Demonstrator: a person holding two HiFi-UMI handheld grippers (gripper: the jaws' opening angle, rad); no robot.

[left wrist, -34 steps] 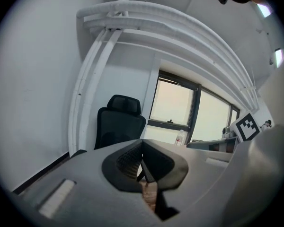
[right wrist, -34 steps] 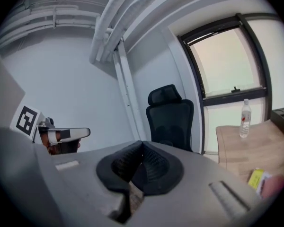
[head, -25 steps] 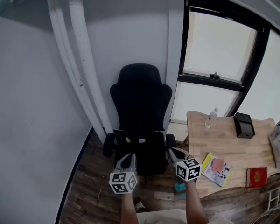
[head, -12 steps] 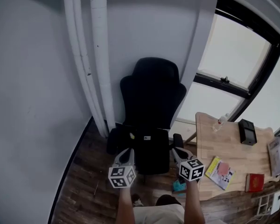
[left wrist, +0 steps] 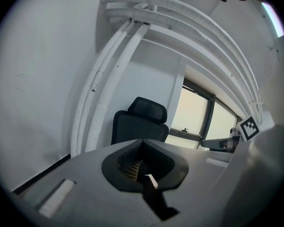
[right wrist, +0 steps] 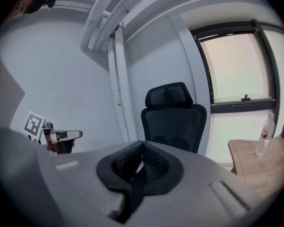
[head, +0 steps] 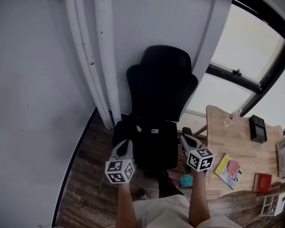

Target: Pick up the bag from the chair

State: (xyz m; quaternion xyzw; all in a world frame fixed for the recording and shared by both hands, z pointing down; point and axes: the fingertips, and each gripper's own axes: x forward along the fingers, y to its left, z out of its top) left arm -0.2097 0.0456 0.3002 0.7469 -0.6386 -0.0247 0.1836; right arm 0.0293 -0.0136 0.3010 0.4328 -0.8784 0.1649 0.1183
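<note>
A black bag (head: 153, 144) with a small white label lies on the seat of a black office chair (head: 160, 87) against the wall. It is hard to tell apart from the dark seat. My left gripper (head: 125, 145) hovers at the seat's front left corner, its jaws pressed together and empty. At the front right corner my right gripper (head: 184, 138) is shut too, holding nothing. In the left gripper view the chair (left wrist: 139, 122) stands ahead, with the seat hidden behind the gripper's body. The right gripper view shows the chair (right wrist: 174, 115) with a dark lump on its seat.
White pipes (head: 102, 56) run down the wall left of the chair. A wooden table (head: 217, 141) at the right carries a bottle (head: 229, 119), a black box (head: 258, 128) and books (head: 232, 170). A teal object (head: 185, 180) lies on the wood floor. A window (head: 256, 51) is behind.
The head view has drawn nearer to the chair and swung left. Both grippers have spread slightly apart beside the seat's front corners. Both stay shut.
</note>
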